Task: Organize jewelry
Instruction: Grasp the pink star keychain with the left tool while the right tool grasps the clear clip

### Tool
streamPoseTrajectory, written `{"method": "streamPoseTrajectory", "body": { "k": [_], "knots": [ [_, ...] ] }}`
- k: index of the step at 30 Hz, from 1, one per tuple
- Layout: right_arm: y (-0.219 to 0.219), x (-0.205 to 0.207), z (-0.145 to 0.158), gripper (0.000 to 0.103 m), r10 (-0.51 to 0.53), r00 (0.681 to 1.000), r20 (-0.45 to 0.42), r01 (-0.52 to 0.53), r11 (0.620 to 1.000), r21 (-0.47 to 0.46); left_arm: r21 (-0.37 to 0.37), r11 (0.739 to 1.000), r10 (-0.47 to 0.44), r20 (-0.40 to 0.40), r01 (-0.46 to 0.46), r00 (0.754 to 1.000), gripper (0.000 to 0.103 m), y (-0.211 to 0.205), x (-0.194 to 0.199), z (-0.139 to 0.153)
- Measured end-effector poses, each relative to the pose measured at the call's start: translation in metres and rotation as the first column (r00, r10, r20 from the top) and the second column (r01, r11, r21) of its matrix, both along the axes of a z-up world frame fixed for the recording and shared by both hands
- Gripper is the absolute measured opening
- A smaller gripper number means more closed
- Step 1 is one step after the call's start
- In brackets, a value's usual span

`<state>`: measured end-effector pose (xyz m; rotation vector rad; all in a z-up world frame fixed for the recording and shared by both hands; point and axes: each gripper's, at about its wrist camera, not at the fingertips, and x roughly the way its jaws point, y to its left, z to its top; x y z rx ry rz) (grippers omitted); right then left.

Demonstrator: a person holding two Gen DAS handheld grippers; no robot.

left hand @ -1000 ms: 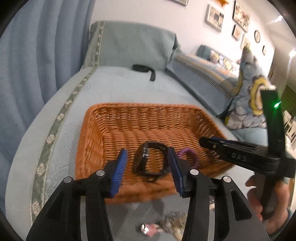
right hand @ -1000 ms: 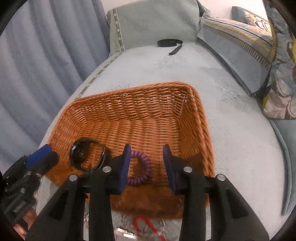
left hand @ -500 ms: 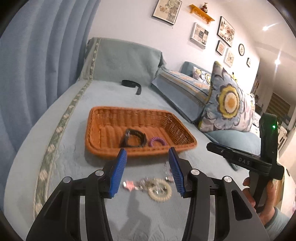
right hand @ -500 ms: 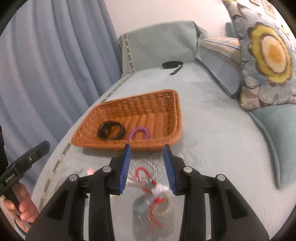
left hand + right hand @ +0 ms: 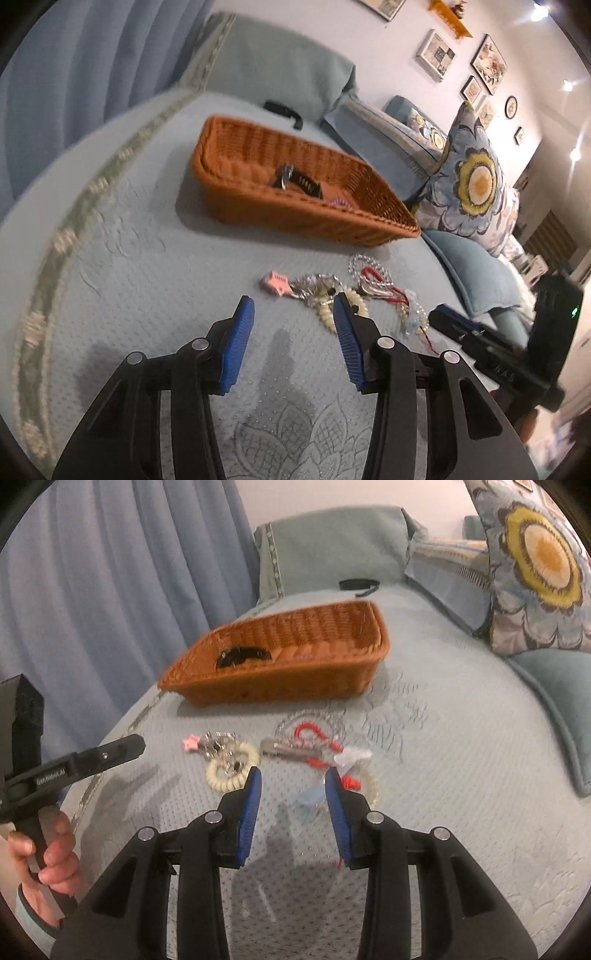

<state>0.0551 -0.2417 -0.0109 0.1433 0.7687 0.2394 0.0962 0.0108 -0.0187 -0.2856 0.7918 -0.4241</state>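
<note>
An orange wicker basket (image 5: 236, 206) (image 5: 280, 686) sits on the blue-green bedspread with a black watch (image 5: 301, 182) (image 5: 242, 655) and a purple coil bracelet (image 5: 338, 201) inside. In front of it lies a pile of jewelry: a pink star clip (image 5: 274, 282) (image 5: 191, 742), a cream coil bracelet (image 5: 232, 768) (image 5: 327, 315), a red cord (image 5: 314, 734) (image 5: 373, 275) and a clear bead chain (image 5: 360, 260). My left gripper (image 5: 293, 308) is open and empty, just short of the pile. My right gripper (image 5: 293, 781) is open and empty over the pile's right side.
A black strap (image 5: 282, 110) (image 5: 358, 584) lies beyond the basket near the backrest. A flowered pillow (image 5: 469, 181) (image 5: 539, 572) and blue cushions stand to the right. Blue curtains (image 5: 110, 572) hang on the left. The bed edge curves along the left.
Both grippers have pulled back from the basket and dropped low toward the jewelry pile on the bedspread. Both stay open and empty. The watch and purple bracelet remain in the basket.
</note>
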Motion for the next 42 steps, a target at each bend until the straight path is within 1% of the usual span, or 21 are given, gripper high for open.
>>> {"method": "streamPoseTrajectory", "body": {
  "k": [2, 3, 4, 7, 9, 11, 13, 17, 20, 22, 23, 25, 27, 30, 33, 36, 40, 42],
  "knots": [
    [-0.001, 0.000, -0.006, 0.033, -0.002, 1.000, -0.013, 0.002, 1.000, 0.004, 0.007, 1.000, 0.012, -0.001, -0.012, 1.000, 0.042, 0.001, 0.005, -0.003],
    [-0.002, 0.000, -0.006, 0.033, -0.001, 1.000, -0.015, 0.002, 1.000, 0.009, 0.023, 1.000, 0.008, 0.012, -0.008, 1.000, 0.042, 0.000, 0.010, -0.002],
    [-0.003, 0.000, -0.007, 0.033, -0.003, 1.000, -0.015, 0.003, 1.000, 0.015, 0.032, 0.999, -0.003, 0.020, 0.002, 1.000, 0.042, 0.000, 0.014, -0.001],
    [-0.002, 0.000, -0.010, 0.033, -0.004, 1.000, -0.024, 0.004, 1.000, 0.017, 0.071, 0.996, -0.057, 0.007, 0.056, 0.998, 0.042, -0.006, 0.038, 0.000],
    [-0.002, -0.001, -0.010, 0.033, -0.005, 1.000, -0.024, 0.005, 1.000, 0.012, 0.072, 0.992, -0.103, -0.031, 0.105, 0.994, 0.042, -0.010, 0.055, -0.005],
    [-0.002, 0.000, -0.009, 0.033, -0.005, 1.000, -0.022, 0.006, 1.000, 0.012, 0.050, 0.987, -0.150, -0.075, 0.154, 0.986, 0.042, -0.014, 0.067, -0.012],
    [-0.003, 0.001, -0.010, 0.033, -0.007, 1.000, -0.026, 0.007, 1.000, 0.014, 0.039, 0.980, -0.188, -0.112, 0.193, 0.976, 0.042, -0.019, 0.071, -0.020],
    [-0.004, 0.002, -0.010, 0.033, -0.011, 1.000, -0.030, 0.011, 1.000, 0.020, 0.032, 0.964, -0.257, -0.121, 0.263, 0.959, 0.042, -0.023, 0.053, -0.024],
    [-0.003, 0.002, -0.009, 0.033, -0.010, 1.000, -0.025, 0.010, 1.000, 0.011, 0.017, 0.943, -0.327, -0.128, 0.332, 0.936, 0.042, -0.026, 0.033, -0.024],
    [-0.001, 0.001, -0.008, 0.033, -0.009, 1.000, -0.020, 0.009, 1.000, 0.003, 0.038, 0.932, -0.353, -0.124, 0.360, 0.928, 0.042, -0.030, 0.021, -0.024],
    [-0.001, 0.000, -0.008, 0.033, -0.009, 1.000, -0.015, 0.009, 1.000, 0.000, 0.058, 0.933, -0.346, -0.115, 0.354, 0.931, 0.042, -0.032, 0.018, -0.024],
    [-0.001, -0.002, -0.007, 0.033, -0.010, 1.000, -0.009, 0.010, 1.000, -0.003, 0.134, 0.944, -0.294, -0.076, 0.302, 0.953, 0.042, -0.033, 0.017, -0.022],
    [-0.002, -0.005, -0.006, 0.033, -0.011, 1.000, -0.008, 0.011, 1.000, -0.001, 0.186, 0.946, -0.259, -0.061, 0.265, 0.964, 0.042, -0.034, 0.021, -0.022],
    [-0.005, -0.008, -0.007, 0.033, -0.013, 1.000, -0.018, 0.013, 1.000, 0.003, 0.209, 0.938, -0.270, -0.063, 0.277, 0.961, 0.042, -0.040, 0.027, -0.024],
    [-0.007, -0.007, -0.008, 0.033, -0.018, 0.999, -0.034, 0.018, 1.000, 0.012, 0.249, 0.927, -0.278, -0.046, 0.281, 0.959, 0.042, -0.048, 0.026, -0.024],
    [-0.006, 0.004, -0.011, 0.033, -0.024, 0.997, -0.076, 0.025, 0.999, 0.019, 0.242, 0.929, -0.279, -0.044, 0.281, 0.959, 0.042, -0.052, 0.027, -0.024],
    [-0.001, 0.017, -0.018, 0.033, -0.053, 0.990, -0.128, 0.051, 0.999, -0.019, 0.269, 0.923, -0.275, -0.035, 0.274, 0.961, 0.042, -0.057, 0.025, -0.024],
    [0.001, 0.021, -0.020, 0.033, -0.062, 0.989, -0.137, 0.059, 0.998, -0.026, 0.281, 0.921, -0.271, -0.030, 0.269, 0.962, 0.042, -0.057, 0.023, -0.025]
  ]
}}
